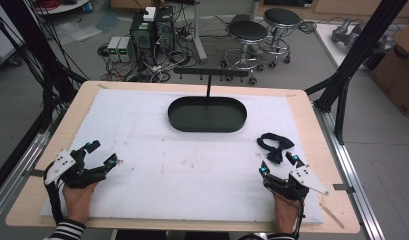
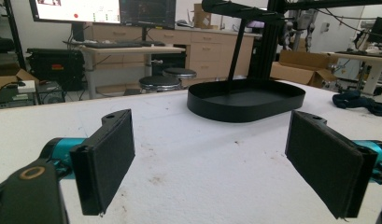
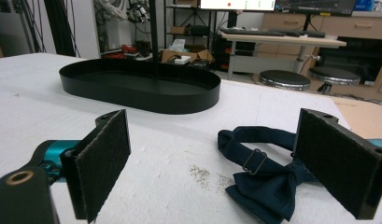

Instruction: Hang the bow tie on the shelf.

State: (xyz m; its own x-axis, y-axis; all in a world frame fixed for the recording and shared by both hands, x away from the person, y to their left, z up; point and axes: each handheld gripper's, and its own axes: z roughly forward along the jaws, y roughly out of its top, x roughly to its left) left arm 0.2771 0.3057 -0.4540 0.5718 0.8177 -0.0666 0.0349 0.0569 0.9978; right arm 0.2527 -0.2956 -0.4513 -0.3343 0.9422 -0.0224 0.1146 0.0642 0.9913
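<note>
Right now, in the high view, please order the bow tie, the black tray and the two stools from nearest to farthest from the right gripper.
1. Bow tie: just ahead of the right gripper, on the white mat.
2. Black tray: farther, mid-table, toward the left.
3. Stools: farthest, on the floor beyond the table.

Grey floor (image 1: 67,55) beyond the bench (image 1: 312,125), littered with cables (image 1: 164,62). Two computer towers (image 1: 153,30) stand there, two small grey units (image 1: 119,47) beside them. Two black stools (image 1: 262,30) sit to their right. Cardboard box (image 1: 399,70) at far right. A desk (image 2: 128,49) with monitors (image 2: 104,11) and wooden cabinets (image 2: 202,46) line the far wall.
</note>
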